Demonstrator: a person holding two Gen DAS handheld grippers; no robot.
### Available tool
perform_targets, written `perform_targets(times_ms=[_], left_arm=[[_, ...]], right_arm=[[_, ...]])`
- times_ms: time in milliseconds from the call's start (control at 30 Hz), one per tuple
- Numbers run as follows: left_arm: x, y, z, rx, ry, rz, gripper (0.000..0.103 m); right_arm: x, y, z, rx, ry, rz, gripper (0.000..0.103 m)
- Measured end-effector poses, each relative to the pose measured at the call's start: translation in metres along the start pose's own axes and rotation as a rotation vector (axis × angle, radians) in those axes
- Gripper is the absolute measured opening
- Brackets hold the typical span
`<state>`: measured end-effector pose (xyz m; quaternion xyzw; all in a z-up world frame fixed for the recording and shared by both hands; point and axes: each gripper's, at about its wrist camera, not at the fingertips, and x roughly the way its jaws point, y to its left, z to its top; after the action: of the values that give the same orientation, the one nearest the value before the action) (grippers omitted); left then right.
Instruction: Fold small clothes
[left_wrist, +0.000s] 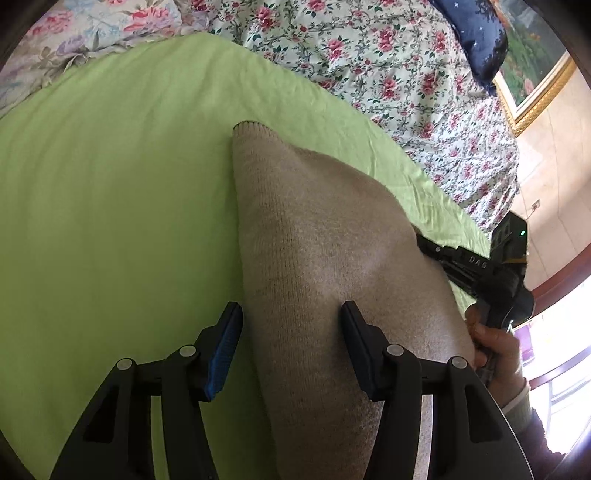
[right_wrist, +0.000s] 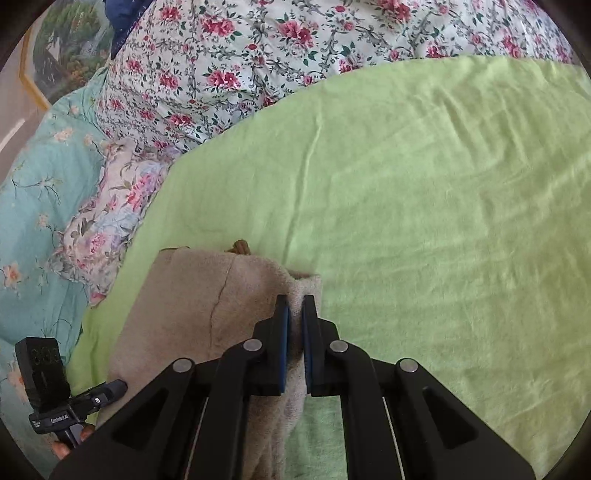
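Observation:
A small beige knitted garment (left_wrist: 325, 236) lies on the green sheet (left_wrist: 110, 192). In the left wrist view my left gripper (left_wrist: 291, 317) is open, its jaws wide apart, with the garment's left edge between the fingers. In the right wrist view the garment (right_wrist: 192, 302) lies at lower left, partly folded, and my right gripper (right_wrist: 294, 310) is shut on its right edge, with cloth pinched between the blue pads. The right gripper's body also shows in the left wrist view (left_wrist: 480, 266), with its fingertips hidden behind the garment.
A floral quilt (left_wrist: 388, 66) is bunched along the far side of the green sheet, and a teal floral cover (right_wrist: 33, 206) lies to the left. A dark blue pillow (left_wrist: 476, 37) and a framed picture (left_wrist: 535, 66) are behind. The green sheet (right_wrist: 443, 221) stretches to the right.

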<state>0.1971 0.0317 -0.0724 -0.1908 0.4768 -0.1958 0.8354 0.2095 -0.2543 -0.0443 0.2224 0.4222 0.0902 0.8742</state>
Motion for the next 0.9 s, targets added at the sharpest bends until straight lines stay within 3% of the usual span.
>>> perform_targets(times_ms=[100,267,433,567,633,700,833,900], left_arm=[[-0.012,-0.003,0.0,-0.002,-0.006,0.016,0.055],[-0.057,-0.017,-0.015,0.069,-0.065,0.04,0.053],[-0.093,-0.032,-0.039,0.102,-0.113,-0.033,0.053],[-0.102,-0.048,-0.057,0.145,-0.118,-0.123,0.053],[-0.098,-0.055,-0.064,0.165,-0.092,-0.16,0.053],[-0.084,-0.062,-0.073,0.198,-0.032,-0.208,0.053],[-0.048,-0.058,-0.083,0.2,0.076,-0.171,0.041],[-0.035,-0.054,-0.088,0.181,0.102,-0.135,0.034]], right_arm=[[-0.004,0.004,0.002,-0.007,0.016,-0.023,0.013],[-0.055,0.012,-0.013,0.003,-0.037,-0.023,0.013],[-0.1,0.036,-0.061,-0.035,-0.041,0.039,0.013],[-0.107,0.055,-0.09,-0.038,-0.019,0.122,0.013],[-0.099,0.065,-0.102,-0.049,0.007,0.147,0.013],[-0.088,0.065,-0.107,-0.059,0.03,0.107,0.013],[-0.065,0.041,-0.11,-0.049,0.04,-0.017,0.0],[-0.061,0.03,-0.108,-0.03,0.028,-0.036,0.0]])
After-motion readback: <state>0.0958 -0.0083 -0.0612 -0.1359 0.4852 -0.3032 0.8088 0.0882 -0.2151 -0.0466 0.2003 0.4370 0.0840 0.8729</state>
